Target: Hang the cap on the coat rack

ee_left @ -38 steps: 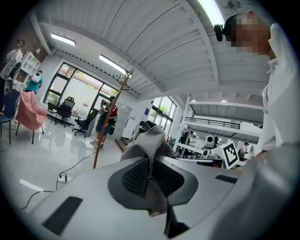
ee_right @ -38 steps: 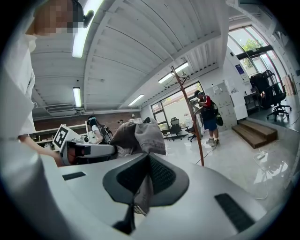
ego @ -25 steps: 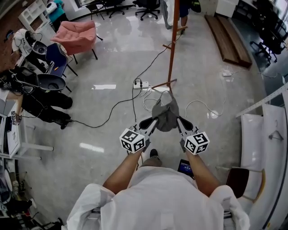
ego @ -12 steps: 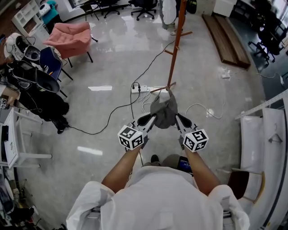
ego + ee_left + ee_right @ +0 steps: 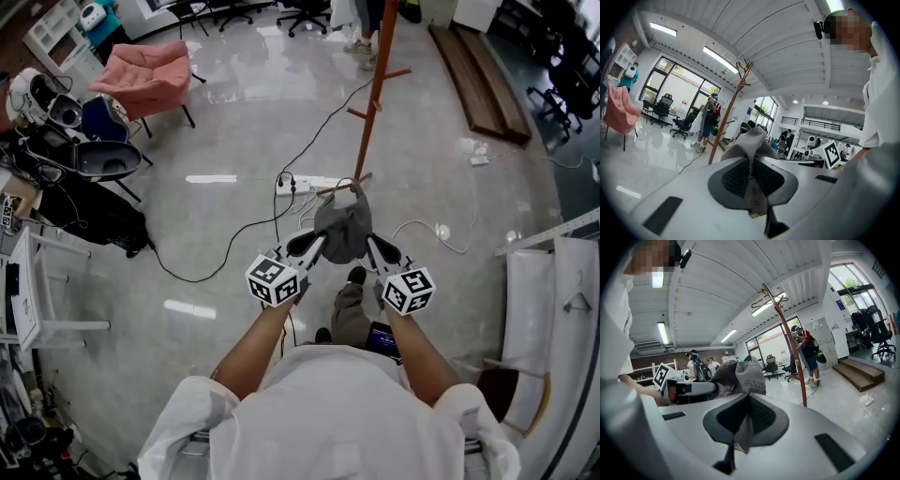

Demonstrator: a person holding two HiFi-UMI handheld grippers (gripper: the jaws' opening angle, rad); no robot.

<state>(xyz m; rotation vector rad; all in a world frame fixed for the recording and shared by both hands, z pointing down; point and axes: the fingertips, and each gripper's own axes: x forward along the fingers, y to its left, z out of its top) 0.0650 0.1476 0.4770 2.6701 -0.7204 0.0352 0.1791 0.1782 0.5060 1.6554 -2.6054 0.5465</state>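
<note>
A grey cap (image 5: 343, 230) hangs between my two grippers in front of me, above the floor. My left gripper (image 5: 319, 244) is shut on the cap's left edge, where the grey cloth (image 5: 751, 154) is pinched between the black pads. On the other side my right gripper (image 5: 368, 242) is shut on the cap's right edge (image 5: 740, 380). Just beyond the cap stands the wooden coat rack (image 5: 375, 84), a tall orange-brown pole with side pegs. Its hooked top (image 5: 743, 70) shows in the left gripper view and again (image 5: 771, 296) in the right gripper view.
A power strip (image 5: 309, 183) and loose cables (image 5: 234, 225) lie on the glossy floor around the rack's foot. A pink armchair (image 5: 150, 75) and dark chairs (image 5: 94, 159) stand at the left, white furniture (image 5: 553, 309) at the right. A person (image 5: 808, 352) stands behind the rack.
Both grippers and the cap have moved forward toward the coat rack, which now stands closer. The grip on the cap is unchanged.
</note>
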